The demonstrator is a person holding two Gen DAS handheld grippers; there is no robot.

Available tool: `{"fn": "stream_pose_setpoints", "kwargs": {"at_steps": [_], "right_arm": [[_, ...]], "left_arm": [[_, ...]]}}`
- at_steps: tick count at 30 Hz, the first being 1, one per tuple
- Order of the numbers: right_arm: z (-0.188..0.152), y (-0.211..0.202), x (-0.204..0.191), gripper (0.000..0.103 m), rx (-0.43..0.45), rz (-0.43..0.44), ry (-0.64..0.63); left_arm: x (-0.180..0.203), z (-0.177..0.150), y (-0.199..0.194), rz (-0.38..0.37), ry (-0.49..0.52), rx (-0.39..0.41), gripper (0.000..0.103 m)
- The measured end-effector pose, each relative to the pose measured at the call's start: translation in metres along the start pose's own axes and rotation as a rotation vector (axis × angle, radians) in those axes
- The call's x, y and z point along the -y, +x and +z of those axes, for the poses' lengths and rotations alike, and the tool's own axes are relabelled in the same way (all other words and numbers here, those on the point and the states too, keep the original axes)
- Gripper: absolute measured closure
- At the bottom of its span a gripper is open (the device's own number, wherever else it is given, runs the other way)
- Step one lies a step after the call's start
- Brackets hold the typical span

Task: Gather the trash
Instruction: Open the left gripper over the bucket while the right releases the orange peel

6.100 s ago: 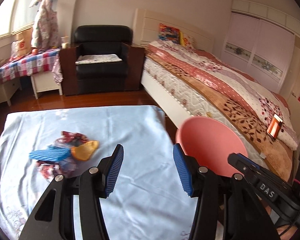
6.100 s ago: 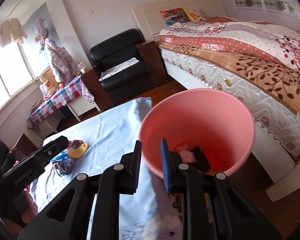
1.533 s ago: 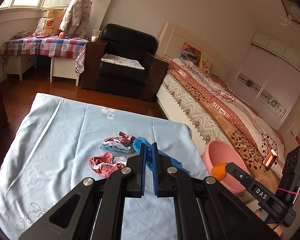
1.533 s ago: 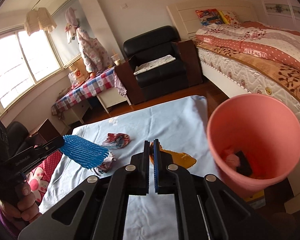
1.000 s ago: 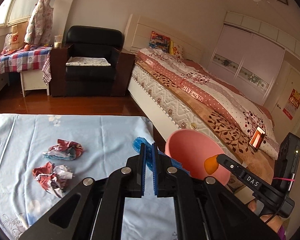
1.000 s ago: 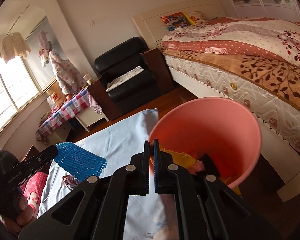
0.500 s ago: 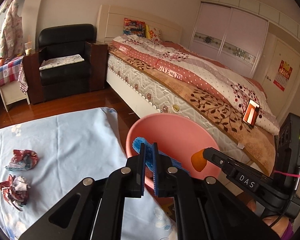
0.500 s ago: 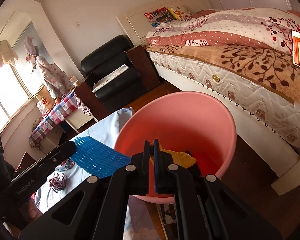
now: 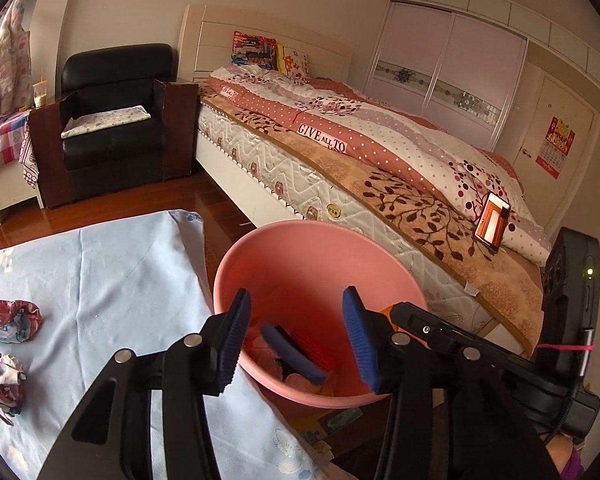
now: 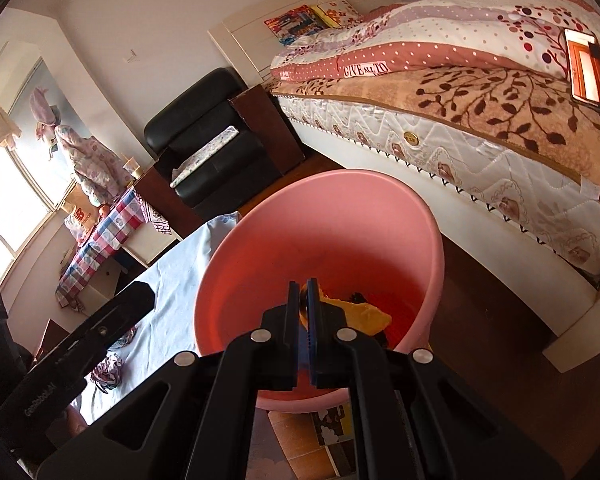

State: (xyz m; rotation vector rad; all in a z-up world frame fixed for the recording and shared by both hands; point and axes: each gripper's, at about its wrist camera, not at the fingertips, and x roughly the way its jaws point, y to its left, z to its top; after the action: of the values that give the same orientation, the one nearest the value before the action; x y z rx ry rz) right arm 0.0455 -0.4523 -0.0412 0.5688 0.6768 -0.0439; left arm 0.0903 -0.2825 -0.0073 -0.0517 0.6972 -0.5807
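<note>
Starting at the left, two crumpled wrappers (image 9: 12,322) wait on the desk (image 9: 112,264), the left gripper (image 9: 296,332) fingers are opening over the pink bin (image 9: 300,236), blue mesh (image 9: 292,350) inside, so the right gripper (image 10: 305,312), pinching the yellow scrap (image 10: 360,312), should release only above it.

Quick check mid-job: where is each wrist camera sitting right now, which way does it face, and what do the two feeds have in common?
Left wrist view: sits behind the left tongs, looking down into the pink bin; jaws opening, nothing pressed between them; the right tongs' body crosses at lower right.
Right wrist view: sits behind the right tongs, facing down into the same bin; jaws shut on a yellow scrap; the left tongs' body shows at lower left.
Shared: the pink bin, the blue tablecloth, the bed, the black armchair.
</note>
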Motion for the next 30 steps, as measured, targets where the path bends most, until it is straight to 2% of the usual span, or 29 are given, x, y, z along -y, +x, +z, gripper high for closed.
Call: {"fn": "stream_pose_setpoints", "kwargs": {"at_steps": [2, 4, 6, 19, 30], "right_arm": [[0.0, 0.0, 0.002, 0.091, -0.002, 0.0, 0.009], [-0.001, -0.002, 0.003, 0.066, 0.012, 0.01, 0.015], [-0.002, -0.004, 0.002, 0.06, 0.022, 0.014, 0.008], [-0.016, -0.025, -0.028, 0.057, 0.047, 0.009, -0.069], [-0.036, -0.046, -0.068, 0.057, 0.105, -0.001, -0.164]], "left_arm": [[-0.001, 0.0, -0.001, 0.002, 0.0, -0.003, 0.055], [-0.001, -0.001, -0.002, 0.004, -0.002, -0.005, 0.055], [-0.002, -0.001, -0.004, 0.006, -0.003, -0.007, 0.055], [-0.01, -0.01, -0.036, 0.04, -0.018, 0.008, 0.049], [-0.045, -0.023, -0.081, 0.118, -0.089, 0.029, 0.049]]}}
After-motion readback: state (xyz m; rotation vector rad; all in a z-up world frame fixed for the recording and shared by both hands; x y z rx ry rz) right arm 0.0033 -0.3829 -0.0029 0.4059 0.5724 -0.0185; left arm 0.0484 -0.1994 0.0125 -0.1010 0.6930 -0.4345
